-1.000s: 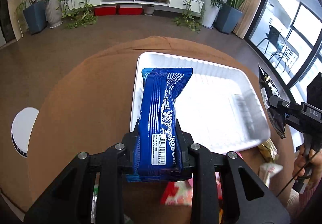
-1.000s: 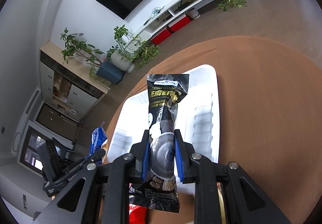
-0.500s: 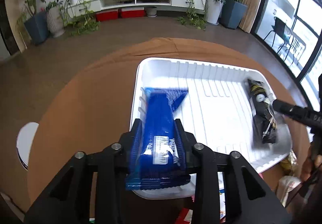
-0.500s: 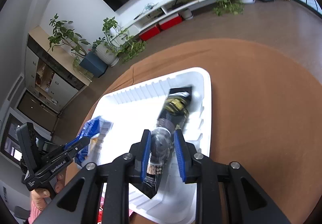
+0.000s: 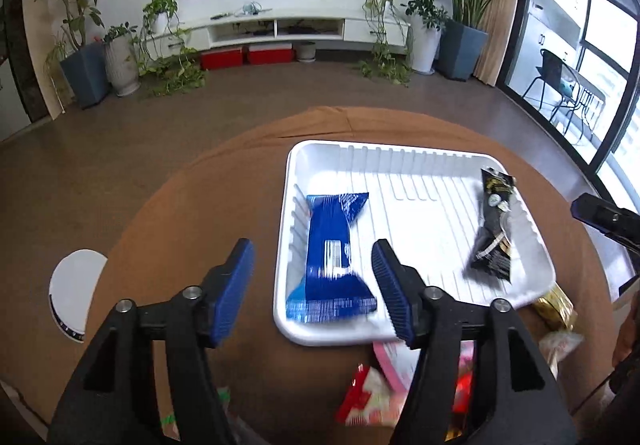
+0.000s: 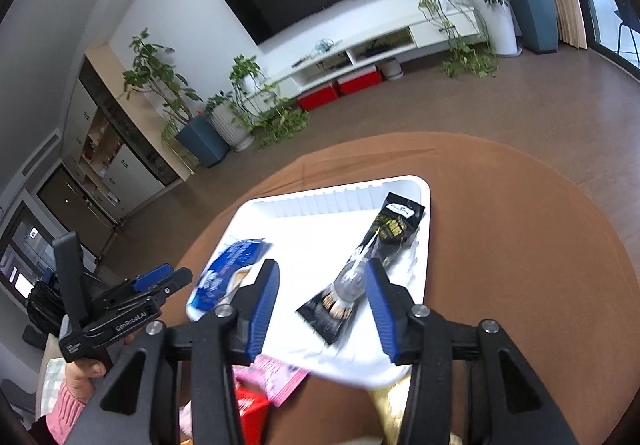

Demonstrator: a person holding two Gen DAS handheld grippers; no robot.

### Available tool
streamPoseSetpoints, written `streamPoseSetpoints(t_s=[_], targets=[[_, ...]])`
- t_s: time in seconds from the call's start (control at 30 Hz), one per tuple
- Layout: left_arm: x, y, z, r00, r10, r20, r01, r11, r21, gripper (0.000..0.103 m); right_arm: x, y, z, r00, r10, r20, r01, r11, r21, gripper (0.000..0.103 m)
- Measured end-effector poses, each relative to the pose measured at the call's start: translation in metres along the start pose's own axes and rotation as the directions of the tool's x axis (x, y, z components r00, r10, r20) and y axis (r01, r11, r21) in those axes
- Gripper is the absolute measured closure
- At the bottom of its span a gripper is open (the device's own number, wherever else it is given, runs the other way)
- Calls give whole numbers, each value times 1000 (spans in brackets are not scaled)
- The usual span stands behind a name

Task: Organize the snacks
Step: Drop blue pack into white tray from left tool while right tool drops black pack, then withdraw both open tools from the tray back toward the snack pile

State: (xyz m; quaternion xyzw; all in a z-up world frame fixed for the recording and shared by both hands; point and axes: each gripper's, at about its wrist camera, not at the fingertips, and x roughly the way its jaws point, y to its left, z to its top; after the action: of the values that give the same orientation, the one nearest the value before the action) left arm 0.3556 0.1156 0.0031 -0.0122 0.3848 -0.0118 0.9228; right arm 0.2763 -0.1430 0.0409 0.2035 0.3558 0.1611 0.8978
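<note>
Both tools are letting go now. The left tool point(image 5: 312, 285) has its jaws opening, spread wide, w/ nothing pinched; the blue packet point(image 5: 332, 257) lies flat in the white tray point(image 5: 340, 153), at the tray's left side, below the gap between the jaws. The right tool point(image 6: 320, 301) has its jaws opening too; the black packet point(image 6: 368, 265) lies in the tray along its right wall, between the jaws but no pad seems to press it.

To do this step well, I think: open fully, lift straight up & back so no pad drags a wrapper, then go for the loose snacks at the near edge of the brown tabletop point(image 6: 520, 245).

Left view shows a gold packet point(image 5: 556, 309) beside the tray's near right corner, a red-white packet point(image 5: 368, 397), and a white round thing point(image 5: 76, 293) at the tabletop's left edge. Only the right view shows the person's hand point(image 6: 86, 369) holding the left tool, w/ a pink sleeve point(image 6: 66, 411), and a pink packet point(image 6: 276, 375) partly under the tray's near rim.
</note>
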Motion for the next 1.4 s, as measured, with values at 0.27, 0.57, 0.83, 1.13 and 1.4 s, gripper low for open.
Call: streamPoseSetpoints(t_s=[0.27, 0.57, 0.83, 1.13, 1.4], targets=[[-68, -6, -47, 999, -48, 16, 47, 999, 11, 42, -47, 16, -46, 999, 41, 2, -41, 999, -2, 49], [-112, -27, -109, 998, -54, -11, 54, 997, 50, 38, -57, 22, -116, 996, 12, -91, -11, 1000, 8, 46], [-135, -27, -143, 996, -77, -41, 78, 997, 23, 38, -62, 16, -141, 993, 0, -116, 6, 999, 48, 45], [-162, -42, -172, 990, -132, -45, 136, 987, 86, 38, -60, 22, -154, 990, 7, -138, 1, 998, 55, 43], [-176, -63, -190, 989, -142, -35, 146, 965, 217, 33, -57, 20, -156, 989, 10, -146, 0, 998, 69, 40]])
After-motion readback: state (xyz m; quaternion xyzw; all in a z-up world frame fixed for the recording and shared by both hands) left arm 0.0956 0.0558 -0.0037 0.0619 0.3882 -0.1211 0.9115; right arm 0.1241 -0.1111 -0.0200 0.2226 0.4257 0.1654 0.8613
